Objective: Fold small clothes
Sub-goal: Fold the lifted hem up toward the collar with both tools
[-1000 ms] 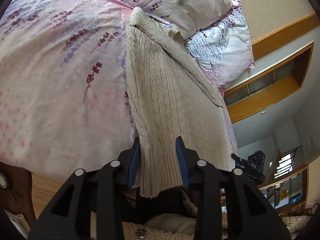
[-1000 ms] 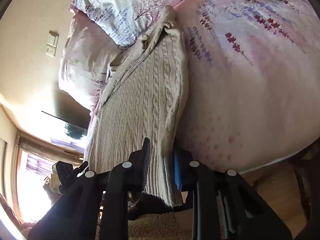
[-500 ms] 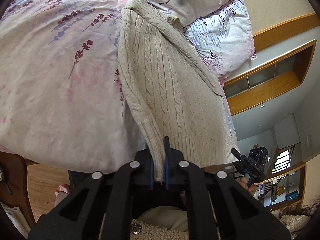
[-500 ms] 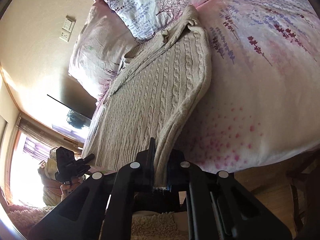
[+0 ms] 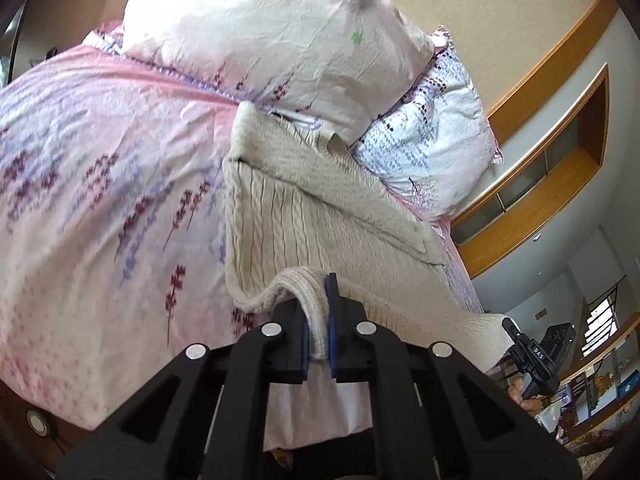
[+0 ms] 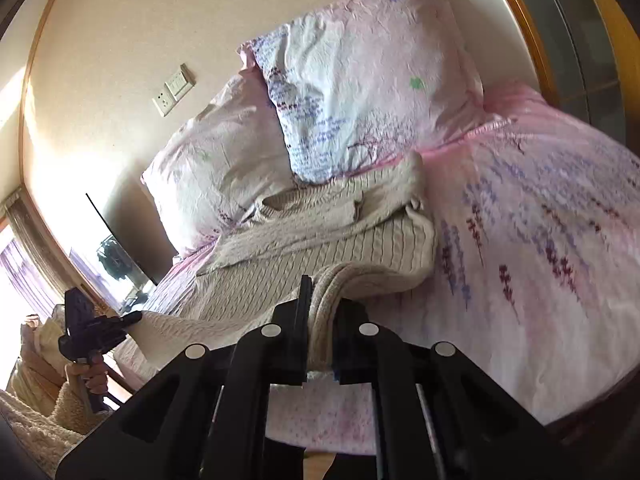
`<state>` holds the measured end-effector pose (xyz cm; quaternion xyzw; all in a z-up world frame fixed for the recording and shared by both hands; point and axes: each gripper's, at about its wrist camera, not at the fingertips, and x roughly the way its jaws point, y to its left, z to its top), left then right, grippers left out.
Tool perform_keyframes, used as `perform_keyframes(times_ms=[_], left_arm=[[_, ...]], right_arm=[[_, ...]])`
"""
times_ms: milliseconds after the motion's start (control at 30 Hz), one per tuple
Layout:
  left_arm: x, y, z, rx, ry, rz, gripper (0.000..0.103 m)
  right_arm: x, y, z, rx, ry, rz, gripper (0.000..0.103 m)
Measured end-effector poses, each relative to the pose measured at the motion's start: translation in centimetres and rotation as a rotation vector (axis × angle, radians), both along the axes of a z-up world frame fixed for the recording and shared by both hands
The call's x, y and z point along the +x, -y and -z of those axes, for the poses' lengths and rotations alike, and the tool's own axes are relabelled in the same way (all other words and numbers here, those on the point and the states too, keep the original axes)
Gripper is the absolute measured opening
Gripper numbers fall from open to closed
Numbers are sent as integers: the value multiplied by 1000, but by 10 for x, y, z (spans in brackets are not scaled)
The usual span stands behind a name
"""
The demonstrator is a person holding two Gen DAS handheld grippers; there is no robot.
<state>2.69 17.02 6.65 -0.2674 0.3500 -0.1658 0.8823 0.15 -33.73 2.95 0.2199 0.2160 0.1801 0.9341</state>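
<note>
A cream cable-knit sweater [image 5: 320, 216] lies on a bed with a pink floral duvet [image 5: 100, 208], its neckline end close against two pillows: a pale pink one [image 5: 272, 40] and a white one with blue print [image 5: 432, 148]. The knit is thick and ropey, with raised vertical cables on the body and a ribbed band at the hem (the wool looks soft and a little fuzzy at the edges). The hem is raised off the duvet and curls over the body.

The left gripper [image 5: 319, 328], at 6 o'clock in its own view, has its blue-padded fingers closed tight on the hem's ribbed edge. The right gripper [image 6: 322, 328] likewise pinches a bunched fold of the hem, fingers nearly together. The duvet cotton is crinkled; the pillows look plump and wrinkled.
</note>
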Motion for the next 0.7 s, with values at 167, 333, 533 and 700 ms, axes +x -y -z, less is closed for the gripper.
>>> perform_keyframes(times_ms=[167, 333, 533, 700], left_arm=[[28, 6, -33, 78, 84, -30, 6], [64, 5, -51, 107, 113, -67, 6], [104, 8, -61, 139, 127, -100, 6], [126, 9, -62, 138, 125, -116, 6]], right_arm=[[15, -9, -29, -88, 114, 83, 8], [39, -19, -49, -158, 180, 131, 8], [67, -31, -63, -233, 231, 176, 8], [77, -39, -65, -289, 257, 205, 8]])
